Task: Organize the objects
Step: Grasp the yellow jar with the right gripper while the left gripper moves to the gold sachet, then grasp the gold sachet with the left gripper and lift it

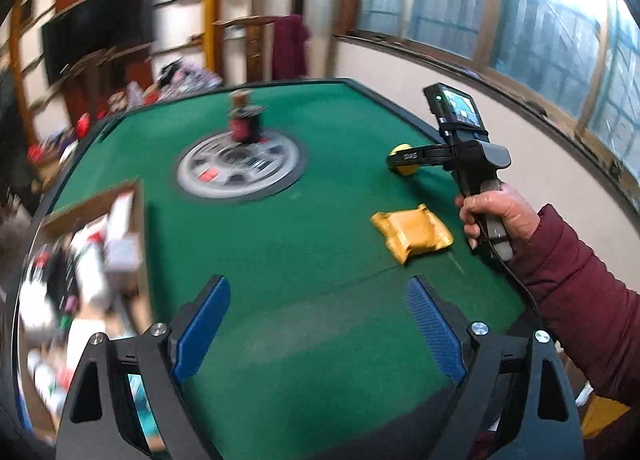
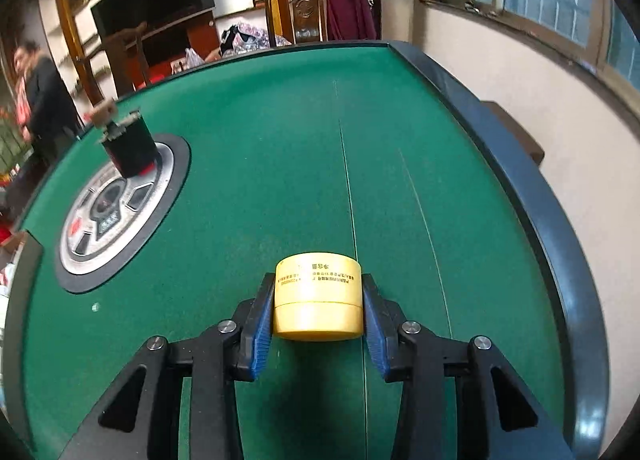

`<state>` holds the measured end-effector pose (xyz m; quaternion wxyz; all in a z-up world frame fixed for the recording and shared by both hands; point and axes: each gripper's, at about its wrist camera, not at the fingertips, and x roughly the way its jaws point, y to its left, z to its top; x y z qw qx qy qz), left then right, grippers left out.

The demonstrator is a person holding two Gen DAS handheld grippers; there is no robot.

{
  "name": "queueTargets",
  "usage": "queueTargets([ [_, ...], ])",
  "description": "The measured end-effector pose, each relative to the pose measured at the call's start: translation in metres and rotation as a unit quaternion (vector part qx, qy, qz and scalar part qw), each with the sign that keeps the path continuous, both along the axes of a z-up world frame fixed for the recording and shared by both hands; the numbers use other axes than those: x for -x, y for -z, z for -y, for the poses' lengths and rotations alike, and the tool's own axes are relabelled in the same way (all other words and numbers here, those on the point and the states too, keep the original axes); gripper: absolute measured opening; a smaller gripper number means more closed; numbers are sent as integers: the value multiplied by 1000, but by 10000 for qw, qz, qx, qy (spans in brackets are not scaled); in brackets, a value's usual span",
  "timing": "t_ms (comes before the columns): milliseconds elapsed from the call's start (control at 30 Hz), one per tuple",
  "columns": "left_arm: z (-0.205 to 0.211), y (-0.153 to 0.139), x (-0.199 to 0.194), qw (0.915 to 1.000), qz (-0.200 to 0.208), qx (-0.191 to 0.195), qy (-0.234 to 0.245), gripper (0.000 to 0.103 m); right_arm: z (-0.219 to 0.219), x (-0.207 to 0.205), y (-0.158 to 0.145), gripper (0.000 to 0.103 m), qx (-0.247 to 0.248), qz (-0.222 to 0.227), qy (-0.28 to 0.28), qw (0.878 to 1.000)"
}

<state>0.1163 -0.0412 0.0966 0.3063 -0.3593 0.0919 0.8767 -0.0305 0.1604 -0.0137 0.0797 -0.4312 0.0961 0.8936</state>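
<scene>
The right gripper (image 2: 318, 312) is clamped on a squat yellow plastic jar (image 2: 318, 300), its blue ribbed pads (image 2: 256, 334) pressed against the jar's two sides; the jar sits on the green felt bench (image 2: 260, 179), near the black raised rim on the bench's right side. In the left wrist view that same gripper (image 1: 400, 159) reaches toward the yellow jar (image 1: 404, 148), held by a hand (image 1: 496, 215) in a dark red padded sleeve (image 1: 580, 300).

The left gripper (image 1: 320, 334) hangs released above bare felt, its blue pads (image 1: 202, 334) spread wide with nothing between them. Just beyond its right pad lies a flat gold foil packet (image 1: 412, 234), beside the hand and apart from the jar.

At the bench's middle is a round silver and black control panel (image 2: 116, 211). On its far edge stands a dark cylindrical container with a red base (image 2: 130, 149). At the bench's left side, the left wrist view shows an open cardboard box (image 1: 96, 260) filled with blurred mixed items.
</scene>
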Motion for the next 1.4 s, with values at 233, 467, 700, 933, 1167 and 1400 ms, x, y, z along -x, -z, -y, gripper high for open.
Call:
queueTargets([
  [233,-103,36,28,9857,-182,850,1441,89,-18,-17,-1,43,737,-173,98,9971],
  [467,-164,65,41,9638,-198,1428,2244,89,-14,-9,-3,43,776,-175,88,9968],
  [700,-182,90,51,9598,234,1416,2411,89,-20,-10,-2,43,967,-183,130,9951],
  [933,-169,81,57,9712,704,936,2075,37,-18,-8,-2,43,855,-189,110,9961],
  [1167,-134,63,45,9829,608,695,1595,34,-18,-9,-2,43,821,-255,163,9962],
  [1400,-75,27,33,9937,468,157,1005,34,-27,-13,-3,43,858,-327,372,9951],
])
